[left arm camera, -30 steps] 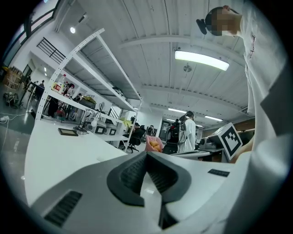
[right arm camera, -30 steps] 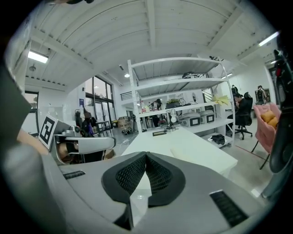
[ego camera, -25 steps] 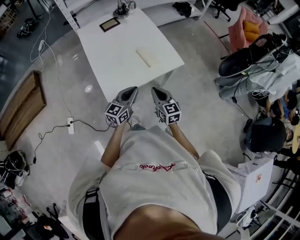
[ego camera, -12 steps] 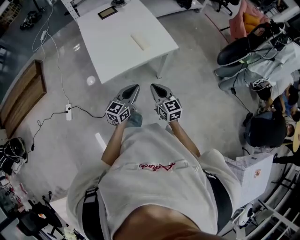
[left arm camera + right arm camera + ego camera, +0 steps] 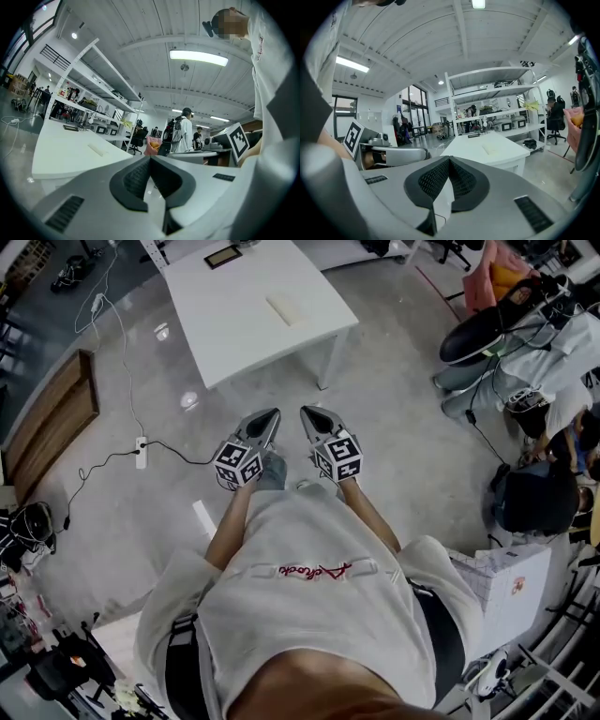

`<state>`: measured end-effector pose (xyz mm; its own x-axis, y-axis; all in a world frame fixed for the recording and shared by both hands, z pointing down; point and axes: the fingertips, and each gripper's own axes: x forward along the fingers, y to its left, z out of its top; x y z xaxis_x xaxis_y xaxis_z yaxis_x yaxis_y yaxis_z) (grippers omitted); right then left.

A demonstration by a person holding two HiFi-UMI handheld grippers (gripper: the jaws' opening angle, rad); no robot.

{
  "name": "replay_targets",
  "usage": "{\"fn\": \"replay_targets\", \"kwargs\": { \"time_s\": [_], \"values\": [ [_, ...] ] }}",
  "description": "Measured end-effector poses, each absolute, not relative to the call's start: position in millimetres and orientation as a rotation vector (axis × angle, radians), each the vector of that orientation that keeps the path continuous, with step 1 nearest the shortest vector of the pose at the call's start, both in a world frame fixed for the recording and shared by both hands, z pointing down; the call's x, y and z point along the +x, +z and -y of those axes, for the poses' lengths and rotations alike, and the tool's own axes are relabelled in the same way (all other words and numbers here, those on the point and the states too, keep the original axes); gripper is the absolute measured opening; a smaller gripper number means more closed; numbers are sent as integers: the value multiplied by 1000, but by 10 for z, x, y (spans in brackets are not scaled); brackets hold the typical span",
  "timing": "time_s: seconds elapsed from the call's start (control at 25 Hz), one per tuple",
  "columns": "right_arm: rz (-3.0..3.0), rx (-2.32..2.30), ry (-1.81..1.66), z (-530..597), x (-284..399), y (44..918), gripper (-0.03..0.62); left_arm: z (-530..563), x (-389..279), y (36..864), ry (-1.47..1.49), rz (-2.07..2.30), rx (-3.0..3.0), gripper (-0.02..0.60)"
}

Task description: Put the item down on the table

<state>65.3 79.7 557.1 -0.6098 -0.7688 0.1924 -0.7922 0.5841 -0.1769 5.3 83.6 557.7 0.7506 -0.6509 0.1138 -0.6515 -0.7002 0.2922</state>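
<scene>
A pale flat block (image 5: 281, 309) lies on the white table (image 5: 234, 329) ahead of me, with no gripper near it. It also shows in the left gripper view as the block (image 5: 98, 150) and in the right gripper view as the block (image 5: 492, 148). I hold both grippers side by side at waist height over the floor, well short of the table. The left gripper (image 5: 268, 416) is shut and empty. So is the right gripper (image 5: 307, 414), its jaws meeting with nothing between them. Each gripper view shows closed jaws, left gripper (image 5: 150, 159) and right gripper (image 5: 449, 159).
A dark tablet-like thing (image 5: 223, 256) lies at the table's far end. On the floor to the left are a power strip with cable (image 5: 142, 452) and a wooden panel (image 5: 47, 427). Chairs, bags and people (image 5: 525, 381) crowd the right side. Shelving (image 5: 492, 103) stands behind the table.
The table has slid farther up and away in the head view, so I stand a little farther back from it. Both grippers stay shut and side by side.
</scene>
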Motion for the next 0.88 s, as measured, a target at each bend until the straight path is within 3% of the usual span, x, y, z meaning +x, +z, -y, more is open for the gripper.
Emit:
{"fn": "replay_targets", "kwargs": {
  "time_s": [0.88],
  "values": [
    [2705, 1357, 351, -858, 690, 5543, -11, -948, 36, 5578, -16, 997, 2651, 15]
  ]
}}
